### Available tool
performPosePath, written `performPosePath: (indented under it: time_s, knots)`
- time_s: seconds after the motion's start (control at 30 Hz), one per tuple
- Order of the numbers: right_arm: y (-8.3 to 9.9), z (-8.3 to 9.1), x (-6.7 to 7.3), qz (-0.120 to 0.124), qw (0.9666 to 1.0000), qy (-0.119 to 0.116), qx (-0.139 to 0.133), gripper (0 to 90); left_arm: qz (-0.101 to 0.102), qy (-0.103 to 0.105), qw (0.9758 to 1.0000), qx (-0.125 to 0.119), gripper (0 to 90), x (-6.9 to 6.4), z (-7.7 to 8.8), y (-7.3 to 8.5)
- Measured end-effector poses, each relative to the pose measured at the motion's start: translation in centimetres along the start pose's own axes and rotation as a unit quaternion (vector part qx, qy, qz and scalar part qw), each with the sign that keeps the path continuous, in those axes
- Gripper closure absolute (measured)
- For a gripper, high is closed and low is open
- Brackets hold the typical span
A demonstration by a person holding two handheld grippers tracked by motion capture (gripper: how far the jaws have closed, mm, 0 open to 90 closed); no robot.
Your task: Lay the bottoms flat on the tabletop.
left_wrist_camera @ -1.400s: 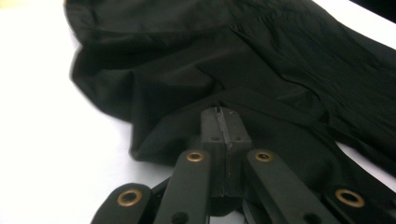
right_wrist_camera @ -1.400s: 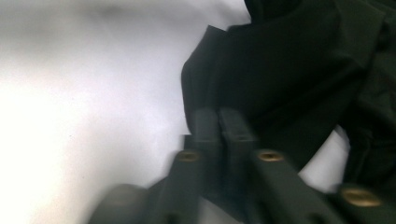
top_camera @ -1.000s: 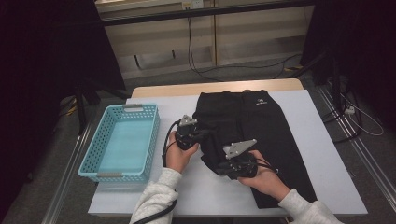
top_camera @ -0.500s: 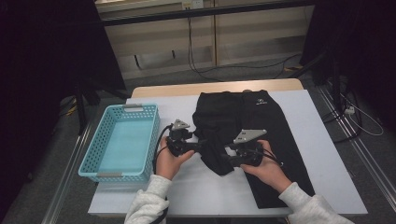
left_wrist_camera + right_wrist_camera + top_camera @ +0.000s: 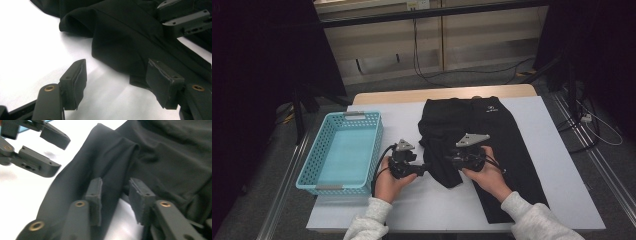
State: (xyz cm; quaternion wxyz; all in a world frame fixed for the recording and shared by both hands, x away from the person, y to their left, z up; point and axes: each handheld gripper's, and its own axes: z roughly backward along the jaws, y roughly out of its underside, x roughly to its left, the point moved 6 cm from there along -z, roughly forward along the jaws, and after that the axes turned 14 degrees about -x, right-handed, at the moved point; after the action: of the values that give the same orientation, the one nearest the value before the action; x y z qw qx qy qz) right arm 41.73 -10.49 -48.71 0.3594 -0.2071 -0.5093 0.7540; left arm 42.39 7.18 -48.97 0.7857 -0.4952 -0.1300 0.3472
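Nearest you, your two forearms in pale sleeves come up from the table's (image 5: 557, 200) front edge. Your left gripper (image 5: 428, 170) sits on the bare white surface just beside the near fold of the black trousers (image 5: 492, 135); its jaws stand apart with nothing pinched, and they have just been closing a little. In the left gripper view the folded hem of the trousers (image 5: 120, 37) lies ahead of the open jaws, its lowest corner close to the right-hand pad without being gripped.

Your right gripper (image 5: 451, 162) rests on the garment, facing the left one across the fold. In the right gripper view its jaws, which have just been closing, stand a short way apart over a ridge of the dark cloth (image 5: 112, 170); the pads do not press it.

Farther out, the trousers stretch away toward the table's far edge, waistband at the far end. To your left sits a light blue basket (image 5: 312, 167), well apart from the garment.
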Motion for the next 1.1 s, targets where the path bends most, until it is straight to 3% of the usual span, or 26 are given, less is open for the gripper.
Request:
performPosePath:
  time_s: [0.03,0.13,0.17,0.33,0.47,0.63,0.7,0.77,1.0,1.1]
  knots:
    - [0.1,-0.1,-0.1,0.001,1.0,0.006,0.002,68.7,0.003,0.001,1.0,0.0,34.1,-0.1,-0.1,0.1]
    - [0.4,-0.2,-0.4,-0.01,0.9999,-0.007,0.011,87.9,-0.006,0.008,0.9999,0.007,35.7,-0.4,-0.3,0.2]
    - [0.4,-0.2,-0.5,-0.014,0.9997,-0.015,0.011,90.0,-0.007,0.009,0.9999,0.008,36.2,-0.5,-0.3,0.3]
    - [-0.3,0.7,-1.1,-0.018,0.9998,-0.009,-0.007,90.0,-0.01,0.007,0.9996,0.026,41.9,-0.7,-0.6,0.7]
    - [-0.3,1.3,-1.5,-0.023,0.9997,-0.005,-0.009,90.0,-0.03,-0.001,0.9991,0.031,51.7,-1.1,-0.9,0.7]
    - [-0.4,2.1,-1.5,-0.017,0.9997,0.005,-0.017,76.1,-0.024,0.004,0.999,0.037,70.9,-1.6,-1.0,0.7]
    - [-0.3,2.4,-1.5,-0.016,0.9997,0.009,-0.017,72.5,-0.002,0.016,0.999,0.043,83.0,-2.0,-1.1,0.7]
    - [-0.1,2.5,-1.4,-0.02,0.9997,0.007,-0.013,67.9,0.001,0.017,0.9988,0.047,88.5,-2.2,-1.2,0.6]
    - [0.6,3.3,-0.9,-0.008,0.9999,0.011,0.007,64.5,0.033,0.018,0.9985,0.041,89.8,-2.1,-0.2,-0.1]
    - [0.7,3.6,-0.8,-0.005,0.9999,0.006,0.006,62.2,0.031,0.019,0.9987,0.036,89.8,-2.0,0.8,-0.6]
